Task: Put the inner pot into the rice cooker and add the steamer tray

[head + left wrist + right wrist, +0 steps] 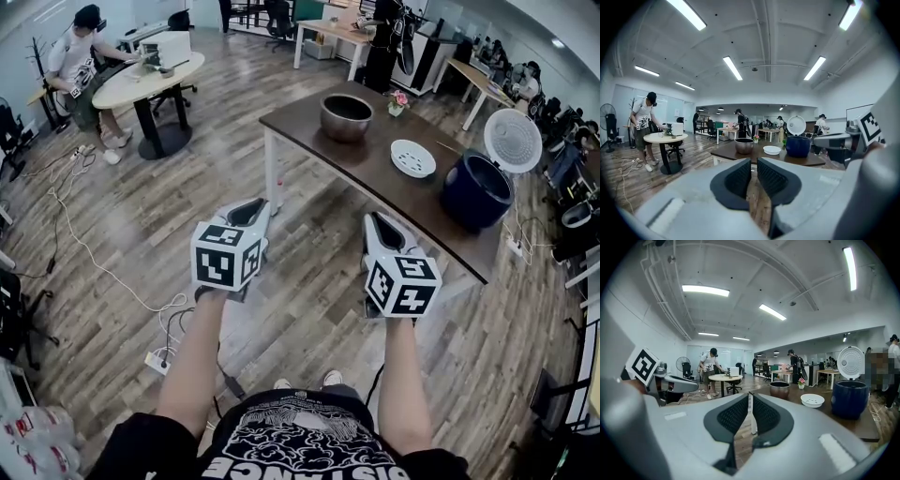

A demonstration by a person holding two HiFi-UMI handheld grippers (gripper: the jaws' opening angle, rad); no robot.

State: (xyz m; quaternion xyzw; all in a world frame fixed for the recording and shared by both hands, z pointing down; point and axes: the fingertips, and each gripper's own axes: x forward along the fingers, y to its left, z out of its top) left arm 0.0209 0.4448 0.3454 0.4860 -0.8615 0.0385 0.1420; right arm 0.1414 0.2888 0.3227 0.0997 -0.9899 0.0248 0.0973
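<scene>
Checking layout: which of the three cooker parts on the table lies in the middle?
The white steamer tray, between the metal pot and the blue rice cooker.

The counter (pixel 375 173) is dark brown, the pot (pixel 346 117) dull metal grey, the tray (pixel 412 157) white, the rice cooker (pixel 476 190) navy with a white lid (pixel 513 141). The left tongs (pixel 753 161) and right tongs (pixel 750 397) are pale grey with black ribbed pads.
</scene>
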